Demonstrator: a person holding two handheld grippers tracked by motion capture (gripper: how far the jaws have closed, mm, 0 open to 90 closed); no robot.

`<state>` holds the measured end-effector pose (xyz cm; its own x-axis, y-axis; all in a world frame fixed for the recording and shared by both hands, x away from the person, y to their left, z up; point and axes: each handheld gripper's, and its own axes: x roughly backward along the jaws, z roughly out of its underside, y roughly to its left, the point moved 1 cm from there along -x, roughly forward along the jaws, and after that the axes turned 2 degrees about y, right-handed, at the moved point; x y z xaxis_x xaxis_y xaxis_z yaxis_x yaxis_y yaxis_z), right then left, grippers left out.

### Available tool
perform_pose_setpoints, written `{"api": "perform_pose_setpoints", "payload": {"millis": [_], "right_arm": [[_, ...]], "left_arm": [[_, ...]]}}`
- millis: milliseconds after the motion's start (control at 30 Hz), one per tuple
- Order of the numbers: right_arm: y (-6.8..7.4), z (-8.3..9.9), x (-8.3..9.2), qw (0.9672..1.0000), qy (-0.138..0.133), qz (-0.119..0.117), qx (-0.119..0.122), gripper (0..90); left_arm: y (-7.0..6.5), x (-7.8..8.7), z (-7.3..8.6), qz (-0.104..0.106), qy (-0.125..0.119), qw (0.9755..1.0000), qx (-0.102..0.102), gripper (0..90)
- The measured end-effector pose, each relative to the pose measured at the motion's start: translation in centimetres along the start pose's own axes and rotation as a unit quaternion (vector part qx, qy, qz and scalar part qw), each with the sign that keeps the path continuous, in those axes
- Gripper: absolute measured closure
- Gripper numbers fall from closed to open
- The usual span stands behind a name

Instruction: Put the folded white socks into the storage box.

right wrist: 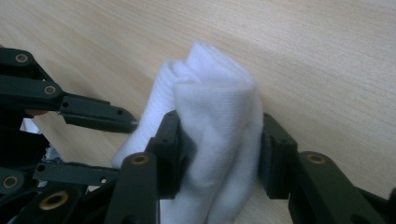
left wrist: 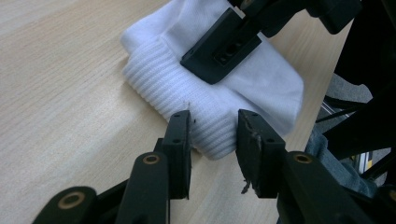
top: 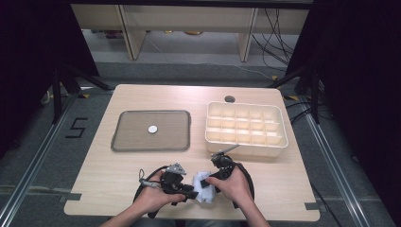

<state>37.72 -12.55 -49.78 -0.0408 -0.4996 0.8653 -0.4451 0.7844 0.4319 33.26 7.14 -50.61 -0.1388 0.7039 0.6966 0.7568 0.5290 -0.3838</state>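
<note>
A folded white sock (top: 204, 187) lies on the wooden table near its front edge, between my two hands. My right gripper (right wrist: 219, 140) is shut on the folded body of the sock (right wrist: 219, 112), with a pad pressing into the cloth on each side. My left gripper (left wrist: 214, 135) stands open, and the sock's ribbed cuff (left wrist: 205, 116) reaches in between its jaws uncompressed. In the left gripper view, one black jaw of the right gripper (left wrist: 219, 51) lies across the top of the sock. From above, the left gripper (top: 191, 191) and the right gripper (top: 208, 180) meet at the sock.
A grey tray (top: 127, 137) with a small white disc (top: 152, 129) on it lies at mid-left. A cream box (top: 246, 150) divided into several compartments stands at the right. A cable hole (top: 230, 99) sits at the table's far edge. The front edge is close behind the sock.
</note>
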Motion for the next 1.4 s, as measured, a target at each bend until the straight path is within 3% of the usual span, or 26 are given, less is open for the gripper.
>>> {"api": "perform_pose_setpoints", "payload": {"millis": [67, 167, 467, 500, 567, 633, 700, 733, 800, 833, 867, 933, 1000, 1033, 1067, 1100, 1233, 1267, 1333, 1367, 1400], "right_arm": [[0.0, 0.0, 0.0, 1.0, -0.004, 0.0, 0.003, 61.9], [0.3, 0.1, 0.0, 0.9998, -0.014, 0.011, 0.005, 64.2], [0.6, 0.3, 0.3, 0.9997, -0.025, -0.007, 0.0, 66.2], [0.5, 0.4, 0.4, 0.9994, -0.032, -0.002, 0.012, 66.3], [0.7, 0.4, 0.7, 0.9993, -0.037, 0.003, 0.008, 66.3], [0.7, 0.4, 1.1, 0.999, -0.044, 0.006, 0.007, 66.3], [0.6, 0.3, 1.2, 0.9988, -0.047, 0.005, 0.009, 66.3], [0.7, 0.3, 1.4, 0.9988, -0.046, 0.014, -0.004, 66.3], [0.6, 0.3, 1.9, 0.998, -0.061, 0.01, 0.008, 66.3], [0.7, 0.3, 2.3, 0.9972, -0.072, 0.02, 0.004, 66.3], [0.7, 0.3, 2.3, 0.9972, -0.072, 0.02, 0.004, 66.3], [0.6, 0.4, 2.9, 0.9961, -0.087, 0.007, 0.014, 66.2], [0.5, 0.5, 3.3, 0.9955, -0.093, 0.015, 0.011, 66.2], [0.5, 0.5, 3.7, 0.995, -0.099, 0.007, 0.008, 66.2], [0.5, 0.5, 3.7, 0.995, -0.099, 0.007, 0.008, 66.2], [0.2, 0.5, 4.0, 0.9934, -0.113, 0.017, 0.013, 66.2], [0.2, 0.5, 4.8, 0.9905, -0.134, 0.016, 0.029, 66.0], [0.3, 0.3, 5.2, 0.9884, -0.149, 0.016, 0.028, 66.0], [0.2, 0.2, 5.4, 0.9879, -0.15, 0.019, 0.032, 65.9], [0.4, 0.2, 5.7, 0.9899, -0.139, 0.015, 0.024, 65.9], [0.3, 0.0, 5.9, 0.9875, -0.152, 0.022, 0.034, 65.9]], "left_arm": [[0.2, 0.2, 0.0, 0.002, 0.005, 1.0, -0.003, 59.7], [0.2, 0.7, 0.0, -0.002, -0.006, 1.0, -0.005, 57.2], [1.5, 2.6, 0.7, -0.036, -0.04, 0.9985, -0.007, 47.3], [1.8, 3.1, 0.9, -0.055, -0.047, 0.9973, -0.013, 44.4], [1.9, 3.3, 1.1, -0.061, -0.057, 0.9965, -0.005, 42.8], [2.3, 4.2, 1.6, -0.084, -0.066, 0.9943, -0.007, 41.4], [2.6, 4.5, 1.8, -0.091, -0.065, 0.9936, -0.012, 40.9], [2.6, 4.5, 1.8, -0.094, -0.073, 0.993, -0.003, 40.4], [3.0, 5.0, 2.1, -0.105, -0.072, 0.9918, -0.008, 39.6], [3.2, 5.0, 2.2, -0.107, -0.088, 0.9904, -0.002, 39.1], [3.2, 5.0, 2.2, -0.107, -0.088, 0.9904, -0.002, 39.1], [3.4, 5.3, 2.3, -0.112, -0.097, 0.989, -0.003, 39.0], [3.6, 5.4, 2.5, -0.117, -0.115, 0.9865, 0.001, 39.1], [3.9, 5.5, 2.6, -0.119, -0.127, 0.9848, -0.002, 39.2], [3.9, 5.5, 2.6, -0.119, -0.127, 0.9848, -0.002, 39.3], [4.1, 5.5, 2.9, -0.125, -0.137, 0.9826, 0.005, 39.4], [4.4, 5.5, 3.1, -0.127, -0.147, 0.981, 0.002, 39.4], [4.4, 5.5, 3.1, -0.127, -0.15, 0.9805, 0.001, 39.4], [4.6, 5.5, 3.2, -0.128, -0.147, 0.9808, 0.006, 39.3], [4.7, 5.5, 3.2, -0.133, -0.147, 0.9803, 0.003, 39.2], [4.7, 5.4, 3.3, -0.134, -0.144, 0.9805, 0.0, 39.0]]}}
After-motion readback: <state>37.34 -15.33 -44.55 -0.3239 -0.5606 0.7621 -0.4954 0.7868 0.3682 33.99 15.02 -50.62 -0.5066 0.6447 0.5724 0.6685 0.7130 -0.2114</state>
